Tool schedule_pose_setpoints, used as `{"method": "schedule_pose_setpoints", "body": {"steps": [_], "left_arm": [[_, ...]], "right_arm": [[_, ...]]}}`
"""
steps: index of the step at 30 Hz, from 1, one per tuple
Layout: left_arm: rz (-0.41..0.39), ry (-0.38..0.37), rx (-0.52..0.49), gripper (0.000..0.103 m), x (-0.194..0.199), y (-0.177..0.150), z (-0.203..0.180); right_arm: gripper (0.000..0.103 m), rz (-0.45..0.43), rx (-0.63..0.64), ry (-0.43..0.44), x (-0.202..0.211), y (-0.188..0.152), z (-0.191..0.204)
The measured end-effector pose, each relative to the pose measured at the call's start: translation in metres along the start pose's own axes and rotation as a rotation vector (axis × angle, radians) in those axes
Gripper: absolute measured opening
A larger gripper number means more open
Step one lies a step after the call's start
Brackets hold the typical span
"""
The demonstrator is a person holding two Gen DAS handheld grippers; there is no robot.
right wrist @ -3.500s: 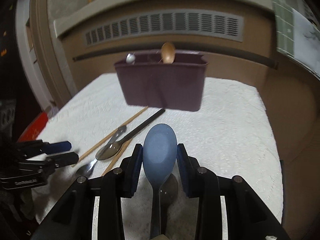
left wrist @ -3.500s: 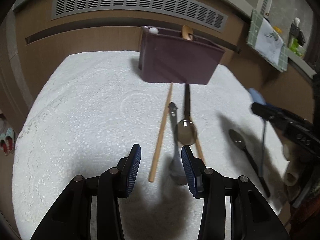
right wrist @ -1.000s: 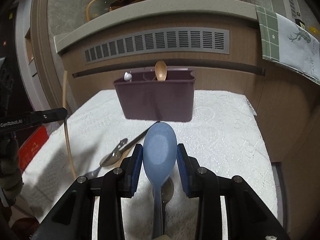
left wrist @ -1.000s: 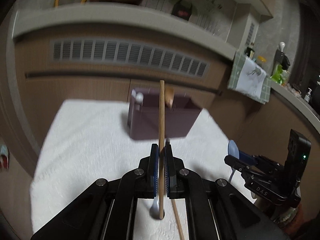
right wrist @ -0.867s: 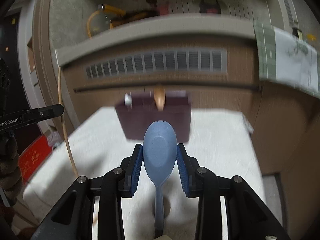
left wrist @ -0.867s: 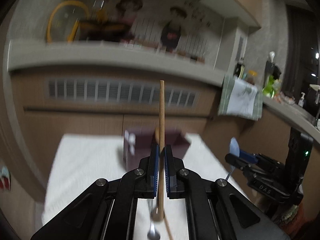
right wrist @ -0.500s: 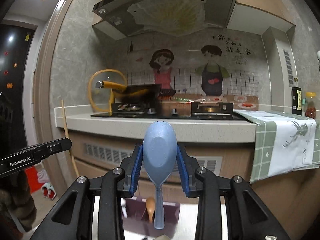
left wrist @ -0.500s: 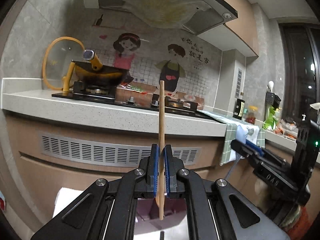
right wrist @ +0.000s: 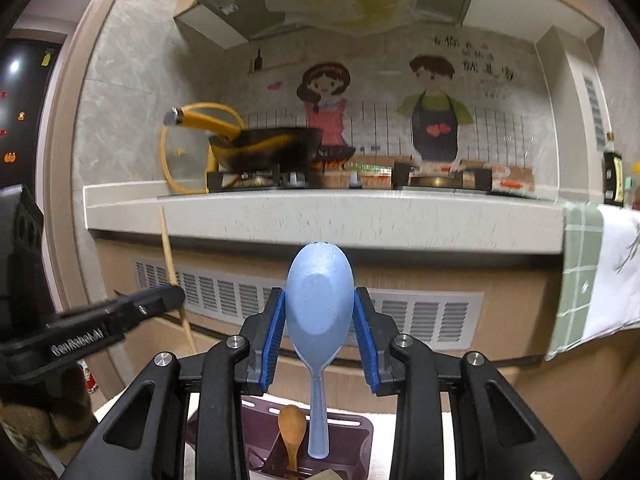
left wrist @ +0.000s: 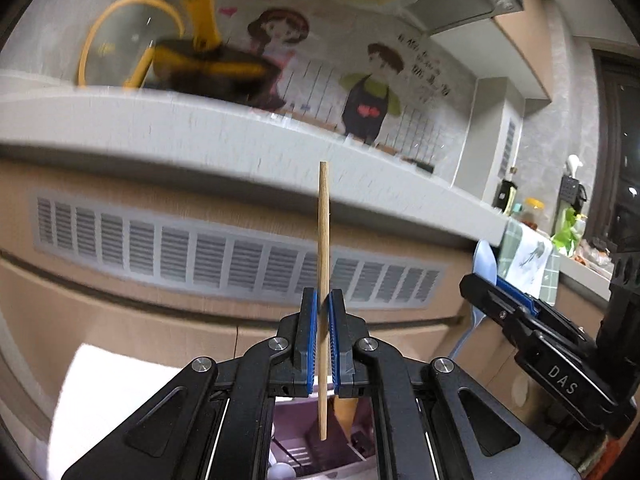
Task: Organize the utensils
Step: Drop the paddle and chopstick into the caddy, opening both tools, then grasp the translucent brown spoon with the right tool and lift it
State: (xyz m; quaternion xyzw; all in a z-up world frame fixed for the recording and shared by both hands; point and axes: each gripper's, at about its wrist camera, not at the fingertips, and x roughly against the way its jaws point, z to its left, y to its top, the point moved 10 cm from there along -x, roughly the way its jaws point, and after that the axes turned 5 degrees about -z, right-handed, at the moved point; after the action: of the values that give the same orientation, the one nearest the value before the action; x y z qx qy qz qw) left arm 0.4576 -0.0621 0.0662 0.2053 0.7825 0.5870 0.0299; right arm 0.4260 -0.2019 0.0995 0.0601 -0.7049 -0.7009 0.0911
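Left gripper (left wrist: 323, 300): jaws closed on a single wooden chopstick (left wrist: 323, 264), held upright between the blue pads (left wrist: 310, 344), gripped somewhat below its middle; the upper end stands well above the jaws, the lower end hangs down over the open top of the purple utensil caddy (left wrist: 304, 432). In the left wrist view the caddy lies directly beneath the gripper; a wooden spoon (left wrist: 346, 410) already stands in it, just right of the chopstick's lower tip, and a small white rounded utensil end (left wrist: 282, 470) shows at the caddy's near edge. Whether the chopstick tip has entered the caddy or sits above its rim cannot be told. Right gripper (right wrist: 319, 312): jaws closed on a light blue plastic spoon (right wrist: 319, 300), pads pressing the two sides of the bowl, bowl up, handle pointing down. In the right wrist view the handle end hangs over the caddy (right wrist: 352, 436), just right of the wooden spoon (right wrist: 292, 426) standing in a compartment; contact between handle and caddy cannot be told. The caddy rests on a desk covered by a white textured cloth (left wrist: 108, 392). The two grippers are near each other, side by side above the caddy; each shows at the edge of the other's view. Beyond: brown cabinet front with a grey vent grille (right wrist: 424, 320), a pale worktop edge, a yellow-handled wok (right wrist: 268, 148) on the hob, a green-checked towel (right wrist: 596, 276) hanging at right, and cartoon cook figures on the tiled wall.
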Motion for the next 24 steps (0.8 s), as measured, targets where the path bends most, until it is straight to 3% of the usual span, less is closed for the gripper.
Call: {"method": "schedule_pose_setpoints", "body": {"steps": [7,9,12,14,19,21,24], "left_arm": [[0.098,-0.027,0.03,0.008,-0.015,-0.052,0.004],[0.157,-0.051,0.021,0.009,-0.019,-0.069,0.002],[0.204,-0.022,0.02,0.031,-0.017,-0.085,0.006],[0.202,-0.013,0.038,0.036,-0.004,-0.085,0.007],[0.196,0.047,0.01,0.039,0.055,-0.087,0.013],[0.22,0.055,0.006,0.039,0.084,-0.1,0.015],[0.271,0.071,0.025,0.039,0.123,-0.13,0.022]], "right_arm": [[0.031,0.086,-0.028,-0.002,-0.027,-0.045,-0.008],[0.032,0.183,-0.06,0.055,-0.035,-0.07,-0.008],[0.033,0.385,-0.132,0.12,-0.047,-0.111,-0.006],[0.033,0.41,-0.122,0.076,-0.043,-0.118,-0.01],[0.033,0.324,-0.034,0.015,0.016,-0.094,-0.004],[0.033,0.349,0.007,0.016,0.04,-0.099,0.004],[0.033,0.453,0.077,0.042,0.079,-0.132,0.02]]}}
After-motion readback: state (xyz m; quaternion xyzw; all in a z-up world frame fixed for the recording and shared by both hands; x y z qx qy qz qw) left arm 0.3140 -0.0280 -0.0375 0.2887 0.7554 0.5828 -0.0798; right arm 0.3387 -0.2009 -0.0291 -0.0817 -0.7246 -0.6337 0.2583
